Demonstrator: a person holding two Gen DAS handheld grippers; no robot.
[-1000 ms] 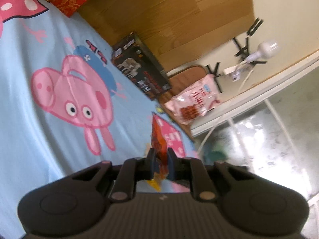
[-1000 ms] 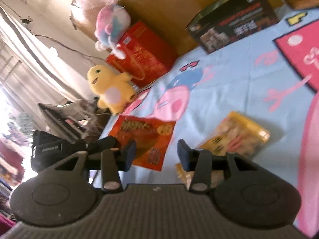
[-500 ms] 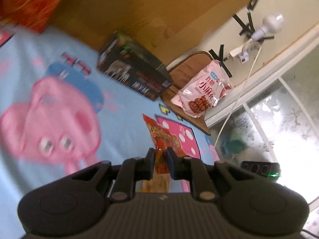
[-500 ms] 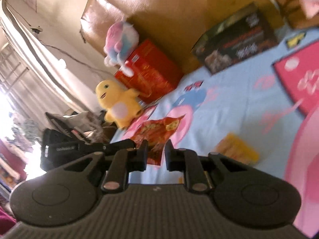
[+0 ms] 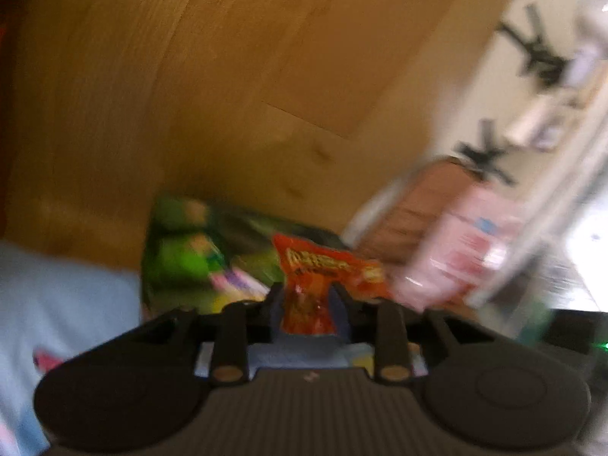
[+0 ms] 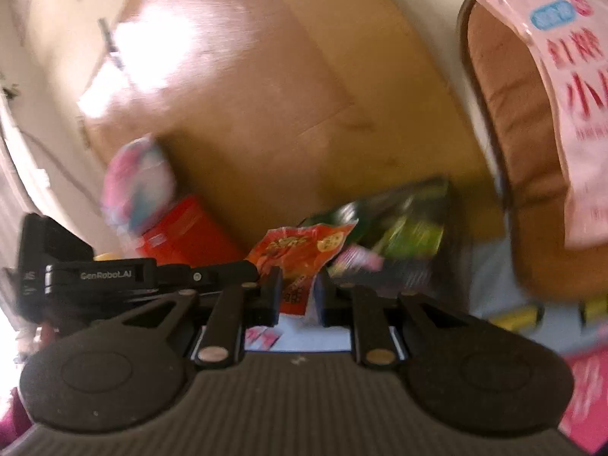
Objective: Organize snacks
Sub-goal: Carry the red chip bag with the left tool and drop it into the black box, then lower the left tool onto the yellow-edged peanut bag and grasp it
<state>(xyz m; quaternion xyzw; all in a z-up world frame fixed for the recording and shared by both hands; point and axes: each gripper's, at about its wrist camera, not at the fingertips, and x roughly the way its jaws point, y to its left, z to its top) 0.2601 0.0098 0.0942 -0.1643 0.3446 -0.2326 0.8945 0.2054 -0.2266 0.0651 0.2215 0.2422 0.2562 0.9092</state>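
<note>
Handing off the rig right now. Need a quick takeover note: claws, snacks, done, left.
Left claw: shut on the red snack packet, held up in front of the dark box.
Right claw: narrow gap. The packet shows between its fingers, but I cannot tell whether it grips it.
Pink snack bag: on the brown chair.
Done: packet picked up.
Left: set it down, probably beside the pink bag. Both views are blurred.

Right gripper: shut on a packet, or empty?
Shut on one: the right gripper pinches a red-orange snack packet between its fingers, raised above the blue sheet.
</note>
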